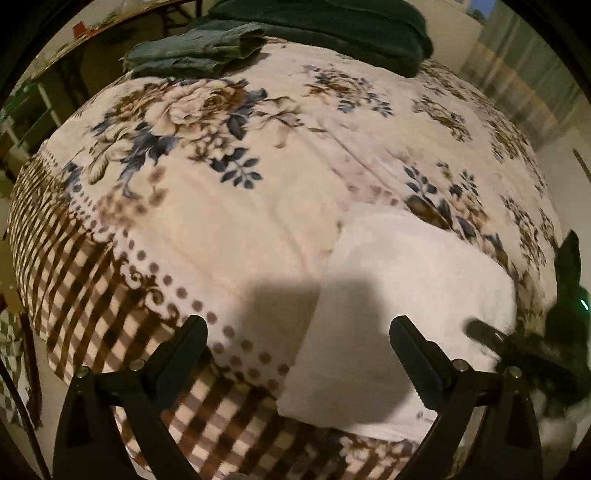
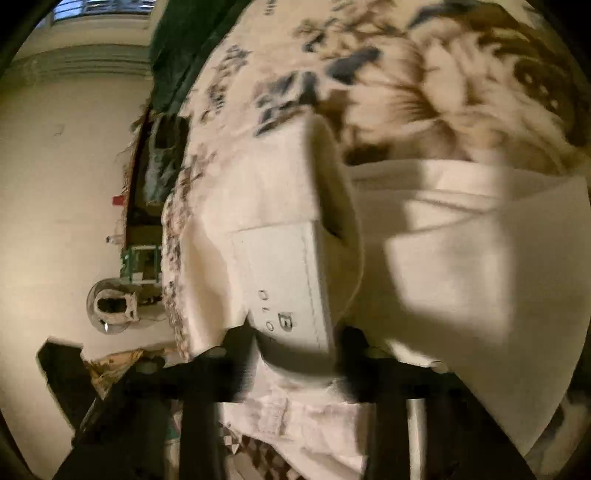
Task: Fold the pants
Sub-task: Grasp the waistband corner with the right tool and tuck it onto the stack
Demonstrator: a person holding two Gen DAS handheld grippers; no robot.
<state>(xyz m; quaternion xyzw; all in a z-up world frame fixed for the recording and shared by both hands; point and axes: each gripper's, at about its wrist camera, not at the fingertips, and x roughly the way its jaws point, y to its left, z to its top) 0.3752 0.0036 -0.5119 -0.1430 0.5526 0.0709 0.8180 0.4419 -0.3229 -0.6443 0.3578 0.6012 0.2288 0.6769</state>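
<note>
White pants (image 1: 406, 266) lie folded on the floral blanket (image 1: 258, 221) at the near right of the bed. My left gripper (image 1: 299, 332) hangs wide open above the bed's near edge, nothing between its fingers, and its right finger (image 1: 417, 354) is over the pants' left side. At the pants' right edge, my right gripper (image 1: 484, 330) shows as a dark blur. In the right wrist view the pants (image 2: 461, 258) fill the frame, a back pocket (image 2: 280, 266) with a printed label facing up. My right gripper (image 2: 299, 354) is narrowed on a thick fold of the white fabric.
Grey-green folded clothes (image 1: 195, 51) and a dark green folded pile (image 1: 332, 26) sit at the bed's far edge. A checked border (image 1: 92, 288) runs along the near left of the blanket. Bare floor (image 2: 74, 166) with a small round appliance (image 2: 110, 302) lies beyond the bed.
</note>
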